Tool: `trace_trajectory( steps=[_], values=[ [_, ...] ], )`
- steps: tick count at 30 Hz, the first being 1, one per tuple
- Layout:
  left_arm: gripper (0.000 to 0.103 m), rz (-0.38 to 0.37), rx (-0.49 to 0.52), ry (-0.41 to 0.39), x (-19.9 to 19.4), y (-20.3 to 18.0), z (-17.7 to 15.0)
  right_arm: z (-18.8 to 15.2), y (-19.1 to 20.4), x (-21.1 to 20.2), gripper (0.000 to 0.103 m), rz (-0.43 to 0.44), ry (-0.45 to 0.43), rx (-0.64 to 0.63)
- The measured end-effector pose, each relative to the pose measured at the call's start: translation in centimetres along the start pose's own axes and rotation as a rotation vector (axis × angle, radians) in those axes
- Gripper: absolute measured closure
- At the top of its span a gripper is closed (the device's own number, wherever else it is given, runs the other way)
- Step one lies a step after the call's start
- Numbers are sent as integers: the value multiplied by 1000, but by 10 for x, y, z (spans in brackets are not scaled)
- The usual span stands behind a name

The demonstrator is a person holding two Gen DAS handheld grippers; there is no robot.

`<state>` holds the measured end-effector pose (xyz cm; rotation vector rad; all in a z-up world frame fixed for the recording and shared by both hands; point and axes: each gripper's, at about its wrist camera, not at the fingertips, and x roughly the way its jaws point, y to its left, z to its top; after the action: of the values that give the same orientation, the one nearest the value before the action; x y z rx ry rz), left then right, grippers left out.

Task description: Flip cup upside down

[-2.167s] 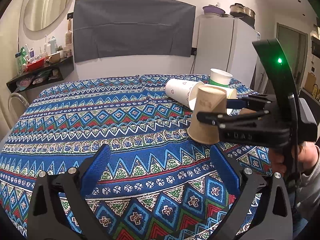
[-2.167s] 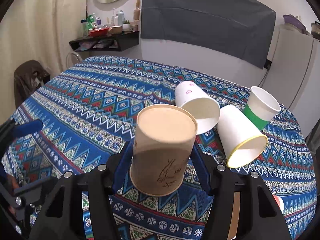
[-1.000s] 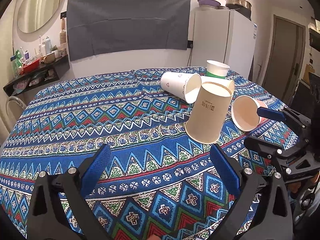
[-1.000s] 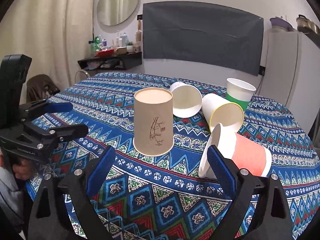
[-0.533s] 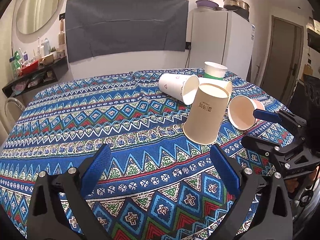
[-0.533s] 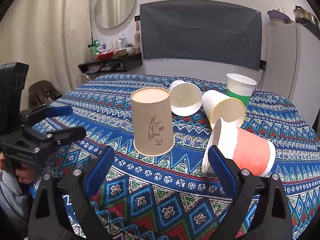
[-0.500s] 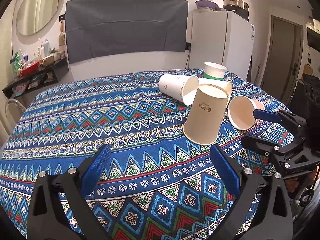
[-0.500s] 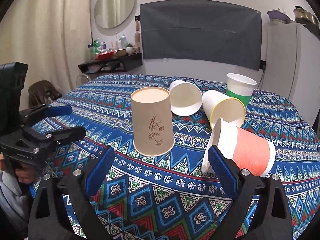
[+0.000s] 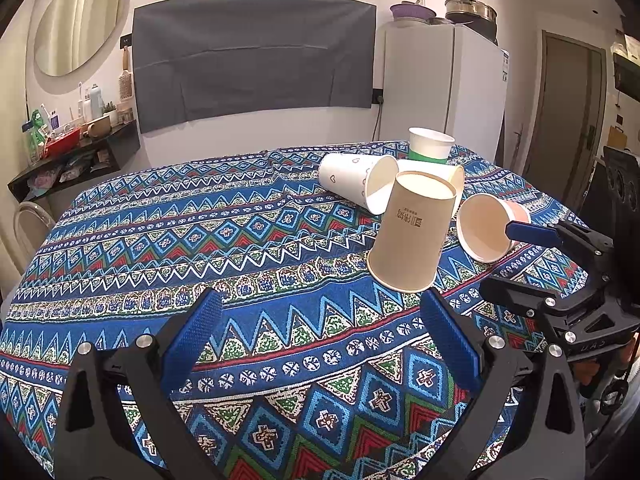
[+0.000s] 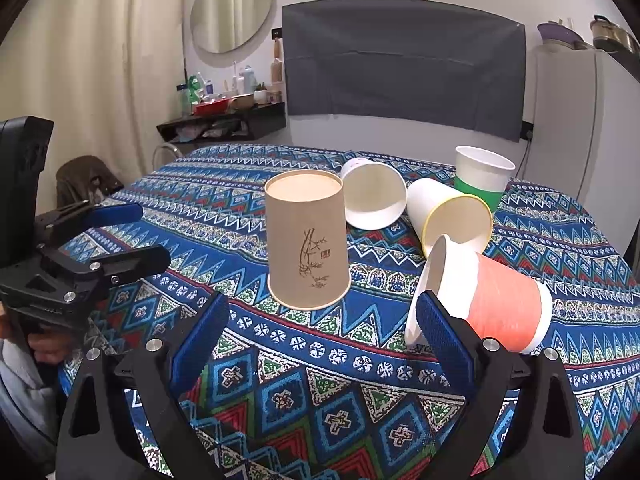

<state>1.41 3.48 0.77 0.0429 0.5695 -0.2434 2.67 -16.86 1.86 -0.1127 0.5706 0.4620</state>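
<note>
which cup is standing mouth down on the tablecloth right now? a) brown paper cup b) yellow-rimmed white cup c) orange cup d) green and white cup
a: the brown paper cup stands with its wide rim on the tablecloth and its closed base facing up, free of both open grippers.

Left gripper (image 9: pixel 320 338) fingers spread wide, holding nothing; right gripper (image 10: pixel 322 342) likewise spread, holding nothing.

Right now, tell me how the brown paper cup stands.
Upside down: the brown cup rests on its wide rim on the tablecloth, closed base up, apart from both open grippers.
</note>
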Motion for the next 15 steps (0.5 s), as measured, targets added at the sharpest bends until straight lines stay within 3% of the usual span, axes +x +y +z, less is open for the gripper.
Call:
trace_trajectory(
  steps=[15],
  values=[
    [6,4,0,-1,0,1,0,-1,2,-2,12,-1,-6,-6]
  ],
)
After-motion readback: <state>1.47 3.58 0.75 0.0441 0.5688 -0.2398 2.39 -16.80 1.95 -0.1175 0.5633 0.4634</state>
